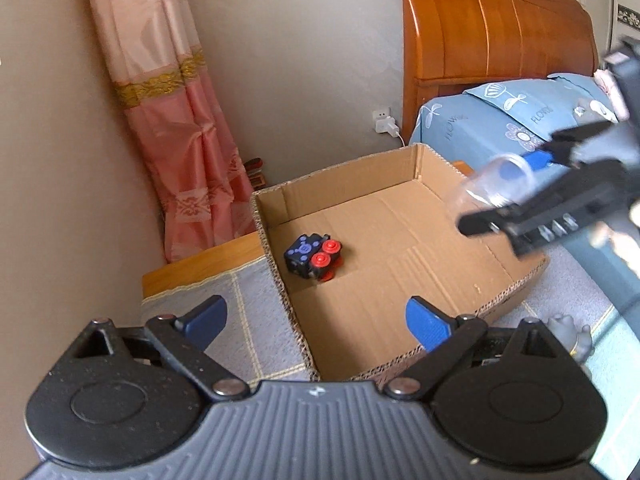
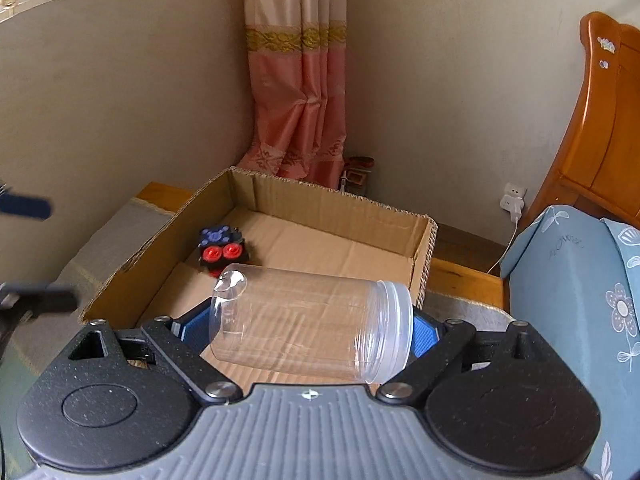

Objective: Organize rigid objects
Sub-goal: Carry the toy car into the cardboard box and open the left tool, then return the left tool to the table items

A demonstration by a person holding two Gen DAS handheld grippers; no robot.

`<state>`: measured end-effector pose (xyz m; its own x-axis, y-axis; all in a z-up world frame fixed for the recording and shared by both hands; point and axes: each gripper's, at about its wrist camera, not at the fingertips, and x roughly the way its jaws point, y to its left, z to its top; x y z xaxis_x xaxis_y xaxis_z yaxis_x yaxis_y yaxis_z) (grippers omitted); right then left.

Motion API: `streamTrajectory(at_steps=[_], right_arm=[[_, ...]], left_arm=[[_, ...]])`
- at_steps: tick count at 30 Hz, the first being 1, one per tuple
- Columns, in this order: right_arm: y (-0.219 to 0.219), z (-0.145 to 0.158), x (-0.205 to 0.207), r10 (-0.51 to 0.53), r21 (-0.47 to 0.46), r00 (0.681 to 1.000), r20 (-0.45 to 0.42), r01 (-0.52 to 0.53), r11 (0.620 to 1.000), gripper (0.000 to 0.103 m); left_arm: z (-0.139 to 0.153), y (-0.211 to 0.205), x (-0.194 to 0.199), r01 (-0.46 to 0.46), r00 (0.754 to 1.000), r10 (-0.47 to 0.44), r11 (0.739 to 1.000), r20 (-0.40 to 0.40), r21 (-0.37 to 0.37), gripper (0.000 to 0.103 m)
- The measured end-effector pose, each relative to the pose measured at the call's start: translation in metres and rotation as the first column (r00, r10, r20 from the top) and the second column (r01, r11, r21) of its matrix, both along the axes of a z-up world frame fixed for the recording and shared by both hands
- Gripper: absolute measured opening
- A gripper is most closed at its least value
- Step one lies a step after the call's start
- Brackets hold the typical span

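An open cardboard box (image 1: 460,280) (image 2: 320,208) sits on the table. A black and blue toy with red wheels (image 1: 314,256) (image 2: 222,250) lies inside it near the left wall. My right gripper (image 2: 310,330) is shut on a clear plastic jar (image 2: 312,326), held sideways above the box's near edge. In the left wrist view the jar (image 1: 496,188) hangs over the box's right wall in the right gripper (image 1: 516,188). My left gripper (image 1: 316,320) is open and empty above the box's near left corner.
A grey cloth (image 1: 244,312) covers the wooden table (image 1: 200,264). A bed with a blue flowered sheet (image 1: 500,120) (image 2: 580,280) and wooden headboard (image 1: 500,28) stands at the right. A pink curtain (image 2: 300,100) hangs in the corner. A grey figurine (image 1: 572,336) lies right of the box.
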<state>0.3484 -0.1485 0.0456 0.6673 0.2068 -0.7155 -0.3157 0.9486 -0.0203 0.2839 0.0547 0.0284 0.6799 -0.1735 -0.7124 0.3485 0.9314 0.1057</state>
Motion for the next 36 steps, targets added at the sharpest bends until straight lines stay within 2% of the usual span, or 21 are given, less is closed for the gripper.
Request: streamTrajectory(at_steps=[2,5,11,26,30,36], right_arm=[[0.005,-0.001,0.011,-0.011,-0.006,1.000,0.006,0.011,1.000,0.096],[0.011,-0.003,0.021,-0.033,-0.020,0.999,0.028,0.033,0.999,0.103],[0.013,-0.001,0.007,-0.030,-0.034,0.999,0.032,0.031,0.999,0.103],[0.007,0.014,-0.081,-0.053,-0.042,0.998,0.040,0.055,0.998,0.103],[0.000,0.009,-0.108,-0.062,-0.016,0.997,0.042,0.063,0.998,0.103],[-0.012,-0.010,-0.153,-0.103,0.003,0.993,0.052,0.103,0.995,0.103]], left_arm=[[-0.002,0.002,-0.004,-0.007,1.000,0.007,1.000,0.000,0.005,0.096],[-0.004,0.002,-0.010,-0.003,1.000,0.003,1.000,-0.005,0.013,0.096],[-0.007,0.000,-0.020,0.008,1.000,-0.008,1.000,-0.018,0.017,0.096],[0.003,-0.004,-0.068,-0.025,1.000,0.026,0.999,-0.003,0.036,0.096],[-0.002,-0.004,-0.083,-0.044,0.999,0.044,0.999,0.000,0.013,0.101],[-0.013,-0.010,-0.104,-0.055,0.998,0.055,0.998,0.008,-0.004,0.101]])
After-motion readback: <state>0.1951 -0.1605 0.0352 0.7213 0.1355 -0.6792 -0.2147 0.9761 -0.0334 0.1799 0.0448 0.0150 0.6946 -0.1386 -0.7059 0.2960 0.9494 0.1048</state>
